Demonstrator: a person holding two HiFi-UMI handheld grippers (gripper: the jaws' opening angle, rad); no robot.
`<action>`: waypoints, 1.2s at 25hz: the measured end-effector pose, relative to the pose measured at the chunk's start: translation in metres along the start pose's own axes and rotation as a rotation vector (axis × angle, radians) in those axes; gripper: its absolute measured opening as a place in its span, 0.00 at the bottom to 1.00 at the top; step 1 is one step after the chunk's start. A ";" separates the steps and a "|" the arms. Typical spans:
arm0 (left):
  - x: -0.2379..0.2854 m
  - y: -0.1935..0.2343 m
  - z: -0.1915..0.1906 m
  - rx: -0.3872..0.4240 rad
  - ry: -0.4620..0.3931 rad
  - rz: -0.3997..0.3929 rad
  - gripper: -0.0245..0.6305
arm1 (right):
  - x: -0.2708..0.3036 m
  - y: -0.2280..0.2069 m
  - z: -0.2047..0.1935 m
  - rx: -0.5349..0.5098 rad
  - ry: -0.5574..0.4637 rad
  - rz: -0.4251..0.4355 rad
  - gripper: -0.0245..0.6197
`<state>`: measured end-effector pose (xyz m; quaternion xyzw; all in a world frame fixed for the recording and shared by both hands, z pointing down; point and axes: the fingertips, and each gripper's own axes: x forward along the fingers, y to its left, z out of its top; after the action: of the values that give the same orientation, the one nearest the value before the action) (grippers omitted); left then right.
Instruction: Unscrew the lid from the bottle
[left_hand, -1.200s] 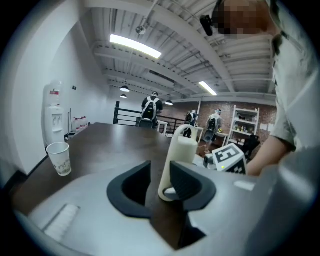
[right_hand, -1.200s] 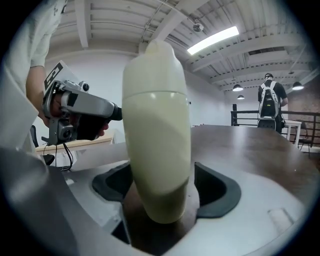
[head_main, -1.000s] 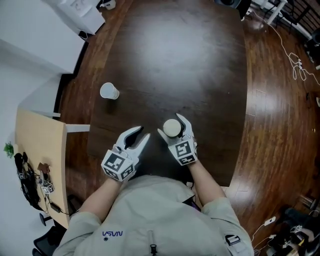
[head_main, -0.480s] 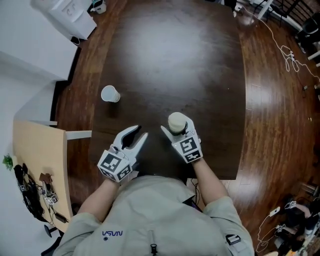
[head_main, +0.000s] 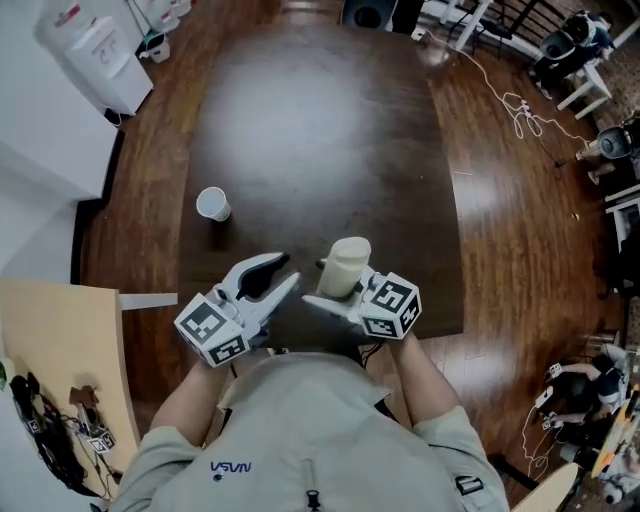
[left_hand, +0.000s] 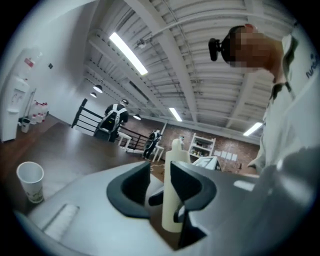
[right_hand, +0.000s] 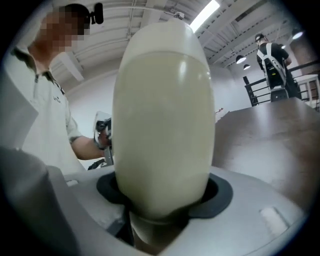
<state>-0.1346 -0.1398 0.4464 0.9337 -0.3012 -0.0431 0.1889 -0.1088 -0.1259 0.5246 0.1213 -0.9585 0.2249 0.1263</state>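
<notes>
My right gripper (head_main: 322, 284) is shut on a cream-coloured bottle (head_main: 346, 268) and holds it above the near edge of the dark table (head_main: 330, 130). Its jaws have just been closing, with the bottle between them. In the right gripper view the bottle (right_hand: 162, 125) fills the middle, seated between the dark pads of my right gripper (right_hand: 162, 200). My left gripper (head_main: 290, 270) hovers just left of it, open, with nothing between its fingers. In the left gripper view the bottle (left_hand: 168, 210) stands upright just past the tips of my left gripper (left_hand: 159, 172).
A white paper cup (head_main: 212, 203) stands on the table's left side, and the same paper cup (left_hand: 30, 180) shows low on the left in the left gripper view. A light wooden desk (head_main: 60, 350) lies left of the table, a water dispenser (head_main: 95, 50) at far left.
Both grippers have risen. The right one closed on the bottle and lifted it off the table, tilting it. The left gripper stays beside it with the same gap.
</notes>
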 end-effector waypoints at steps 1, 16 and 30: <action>-0.003 -0.007 0.007 -0.007 -0.008 -0.058 0.21 | 0.000 0.014 0.004 0.007 0.005 0.035 0.50; -0.022 -0.139 0.074 -0.016 0.031 -0.795 0.46 | -0.023 0.166 0.011 -0.159 0.264 0.491 0.50; 0.024 -0.135 0.067 0.045 -0.001 -0.405 0.48 | -0.047 0.101 0.007 -0.207 0.284 0.080 0.50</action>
<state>-0.0537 -0.0747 0.3343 0.9791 -0.1082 -0.0740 0.1553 -0.0951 -0.0325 0.4640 0.0362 -0.9532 0.1445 0.2631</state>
